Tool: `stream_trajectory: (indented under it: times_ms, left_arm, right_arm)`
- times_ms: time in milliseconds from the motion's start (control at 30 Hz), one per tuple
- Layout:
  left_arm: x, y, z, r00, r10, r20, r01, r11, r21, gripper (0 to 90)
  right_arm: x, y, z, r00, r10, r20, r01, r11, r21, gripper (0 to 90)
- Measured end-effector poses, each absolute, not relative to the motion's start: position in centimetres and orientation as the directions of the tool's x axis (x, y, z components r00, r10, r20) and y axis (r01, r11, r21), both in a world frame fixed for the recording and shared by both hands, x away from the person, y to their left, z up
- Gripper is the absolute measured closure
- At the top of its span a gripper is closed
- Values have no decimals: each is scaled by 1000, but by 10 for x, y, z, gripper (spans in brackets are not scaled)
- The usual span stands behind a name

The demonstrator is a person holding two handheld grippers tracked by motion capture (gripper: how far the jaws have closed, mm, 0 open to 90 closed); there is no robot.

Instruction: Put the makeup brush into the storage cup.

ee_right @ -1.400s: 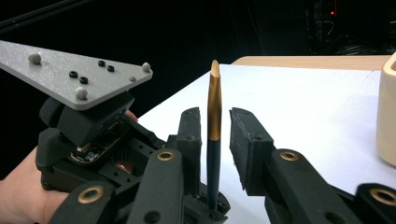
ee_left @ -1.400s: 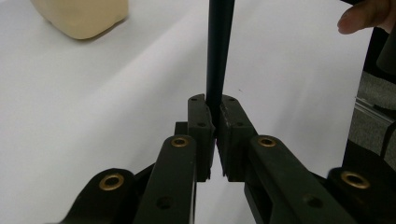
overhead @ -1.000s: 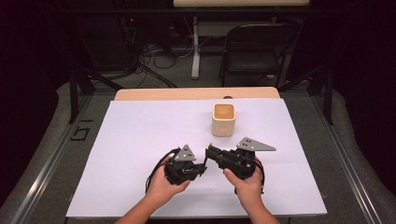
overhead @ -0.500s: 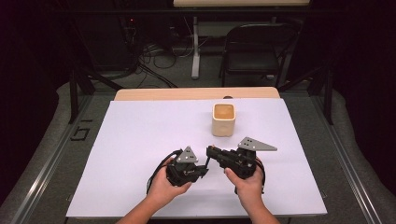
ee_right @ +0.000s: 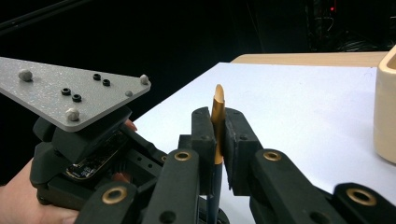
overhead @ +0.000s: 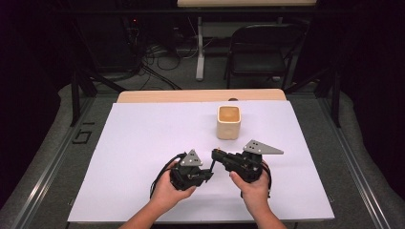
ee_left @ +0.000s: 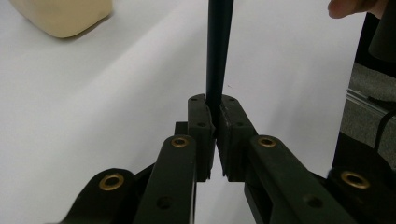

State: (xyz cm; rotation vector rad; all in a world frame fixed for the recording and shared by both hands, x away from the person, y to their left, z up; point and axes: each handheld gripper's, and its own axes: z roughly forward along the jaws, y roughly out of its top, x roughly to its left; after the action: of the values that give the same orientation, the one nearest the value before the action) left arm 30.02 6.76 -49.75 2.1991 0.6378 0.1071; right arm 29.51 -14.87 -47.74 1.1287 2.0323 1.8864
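Both tongs clamp one slim dark pen: left tongs point(ee_left: 214, 133) on its barrel, right tongs point(ee_right: 215, 140) on its gold-tipped end point(ee_right: 217, 105), above the desk's point(overhead: 143, 143) near edge. Uneven pulling could twist the pen point(ee_left: 218, 51) loose before the cup point(overhead: 228, 122).

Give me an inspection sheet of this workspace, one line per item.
Surface: white sheet on a wooden table.
Job's things: dark pen with gold tip, clamped at both ends; cream cup upright, apart from the grippers.
Clutter: nothing seen.
Grippers: left gripper and right gripper both shut on the pen, close together near the front edge.
Cables: black cable loops from the left gripper.
Surroundings: dark room, folding chair, floor cables.
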Motion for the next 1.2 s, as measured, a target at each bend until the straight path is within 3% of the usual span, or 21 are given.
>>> stream_trajectory:
  times_ms: [233, 633, 867, 1200]
  left_arm:
    - [301, 68, -498, 863, 482, -152, 424, -527, 736, 837]
    - [308, 79, -495, 840, 508, -190, 460, -483, 745, 620]
    - [313, 87, -499, 829, 542, -137, 449, -499, 741, 527]
    - [317, 104, -499, 811, 579, -84, 439, -507, 741, 444]
  right_arm:
    - [295, -147, -477, -710, 611, 350, 403, -55, 914, 841]
    - [293, -148, -474, -705, 670, 231, 328, 19, 945, 841]
    - [296, -151, -470, -697, 700, 154, 283, 70, 957, 841]
    - [309, -160, -465, -676, 725, 129, 267, 79, 960, 841]
